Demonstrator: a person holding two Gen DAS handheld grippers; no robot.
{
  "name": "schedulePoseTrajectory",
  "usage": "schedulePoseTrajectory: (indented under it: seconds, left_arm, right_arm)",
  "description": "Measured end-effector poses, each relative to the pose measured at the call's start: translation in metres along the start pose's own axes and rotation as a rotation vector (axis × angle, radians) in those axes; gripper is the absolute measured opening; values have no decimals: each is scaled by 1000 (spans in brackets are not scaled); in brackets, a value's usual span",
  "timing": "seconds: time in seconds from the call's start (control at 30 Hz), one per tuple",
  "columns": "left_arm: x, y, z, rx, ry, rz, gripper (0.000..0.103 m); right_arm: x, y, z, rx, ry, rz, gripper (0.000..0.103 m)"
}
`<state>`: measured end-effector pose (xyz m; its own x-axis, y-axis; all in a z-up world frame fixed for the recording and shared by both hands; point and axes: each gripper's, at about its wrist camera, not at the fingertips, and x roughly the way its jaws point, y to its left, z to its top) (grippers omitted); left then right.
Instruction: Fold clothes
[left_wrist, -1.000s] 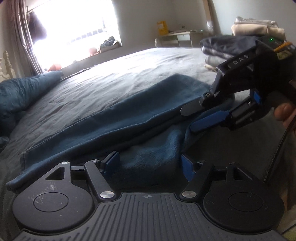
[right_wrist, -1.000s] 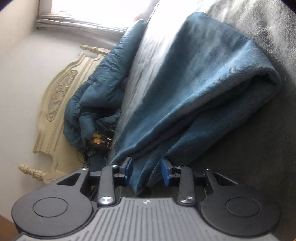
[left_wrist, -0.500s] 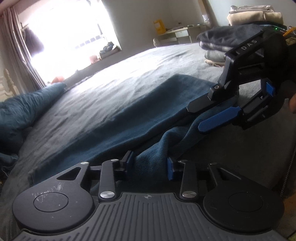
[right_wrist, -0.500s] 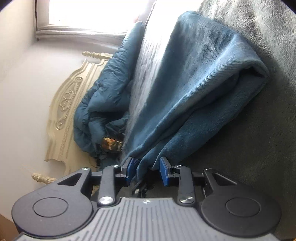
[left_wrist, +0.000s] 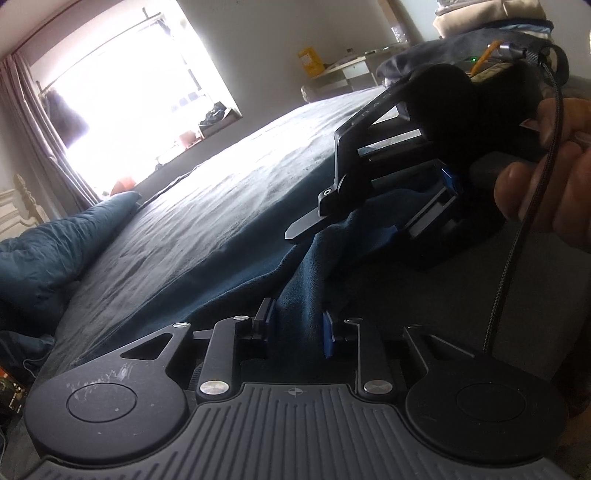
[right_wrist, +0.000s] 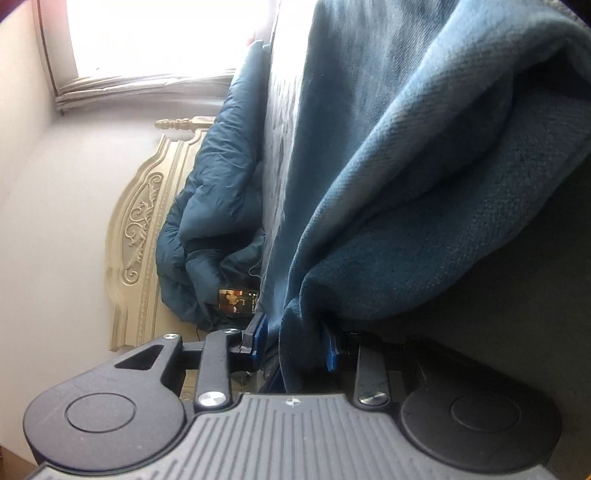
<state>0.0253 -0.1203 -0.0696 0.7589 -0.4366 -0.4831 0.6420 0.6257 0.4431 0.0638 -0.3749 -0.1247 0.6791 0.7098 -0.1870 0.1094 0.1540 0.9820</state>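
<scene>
A dark teal garment (left_wrist: 306, 273) lies folded along the grey bed. My left gripper (left_wrist: 297, 328) is shut on its near edge, with cloth bunched between the blue pads. My right gripper (right_wrist: 295, 341) is shut on the same garment (right_wrist: 406, 206), which hangs in thick folds from its jaws. In the left wrist view the right gripper (left_wrist: 354, 225) sits just above and right of mine, held by a hand (left_wrist: 550, 177), lifting the cloth off the bed.
The grey bedspread (left_wrist: 229, 206) stretches to a bright window. A teal duvet (left_wrist: 40, 251) is heaped at the left by a cream headboard (right_wrist: 140, 236). Folded clothes (left_wrist: 491, 14) are stacked at the far right. A phone (right_wrist: 236, 301) lies by the duvet.
My left gripper has closed on the garment's edge. Both grippers have risen and come closer together, pulling the cloth up off the bed.
</scene>
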Motion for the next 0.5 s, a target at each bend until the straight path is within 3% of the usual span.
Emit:
schedulePoseTrajectory:
  seconds: [0.13, 0.23, 0.37, 0.5]
  left_arm:
    - [2, -1, -1, 7, -3, -3, 29]
    - [3, -3, 0, 18, -2, 1, 31]
    - [-2, 7, 4, -56, 4, -29, 53]
    - [-2, 26, 6, -188, 9, -116, 56]
  right_arm:
    - [3, 1, 0, -37, -19, 24, 34]
    - [8, 10, -2, -151, -56, 35, 22]
    - [14, 8, -5, -281, -70, -5, 12]
    - [14, 9, -3, -337, -62, 20, 12]
